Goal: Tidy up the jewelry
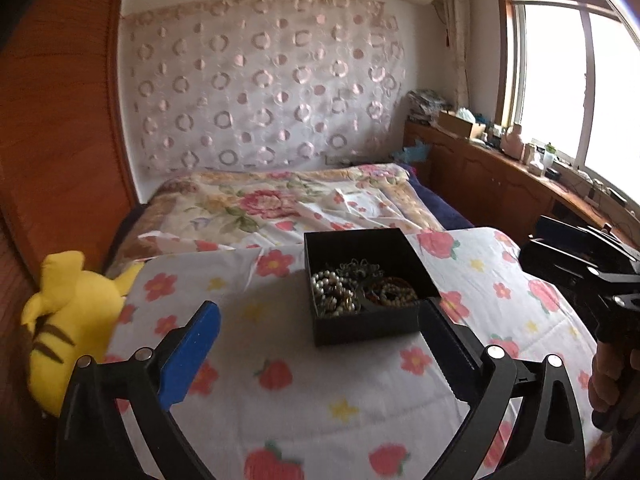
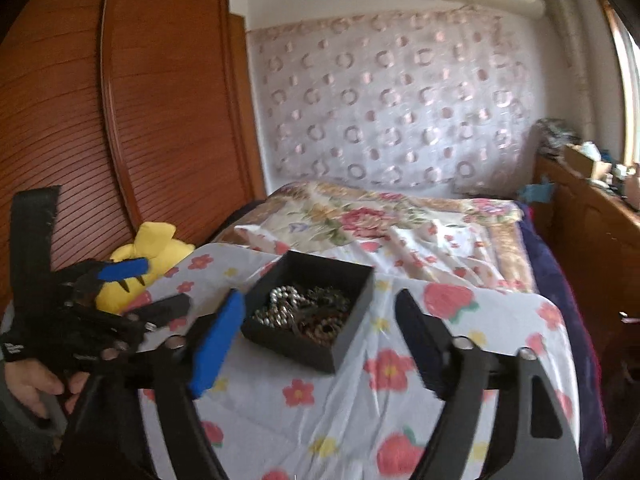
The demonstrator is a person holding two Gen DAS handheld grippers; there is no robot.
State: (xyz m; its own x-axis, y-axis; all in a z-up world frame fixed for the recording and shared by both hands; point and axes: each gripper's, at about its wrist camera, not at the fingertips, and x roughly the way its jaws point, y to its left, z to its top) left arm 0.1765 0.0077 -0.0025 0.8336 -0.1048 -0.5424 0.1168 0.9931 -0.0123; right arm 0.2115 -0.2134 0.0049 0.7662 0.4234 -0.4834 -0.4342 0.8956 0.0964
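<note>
Black box (image 1: 362, 326) of jewelry (image 1: 352, 290) sits on floral bed cover (image 1: 280, 400). Left hand-held gripper (image 1: 320, 328) wide open, empty; right hand-held gripper (image 2: 320, 316) likewise. No readable writing.

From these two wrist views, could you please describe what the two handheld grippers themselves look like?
The two match. The left gripper has a black frame with curved arms and round silver pivot pins; one finger carries a blue pad, the other a dark pad with a toothed edge. The right gripper shows the same build. A black strap rises behind the left gripper in the right wrist view.
</note>
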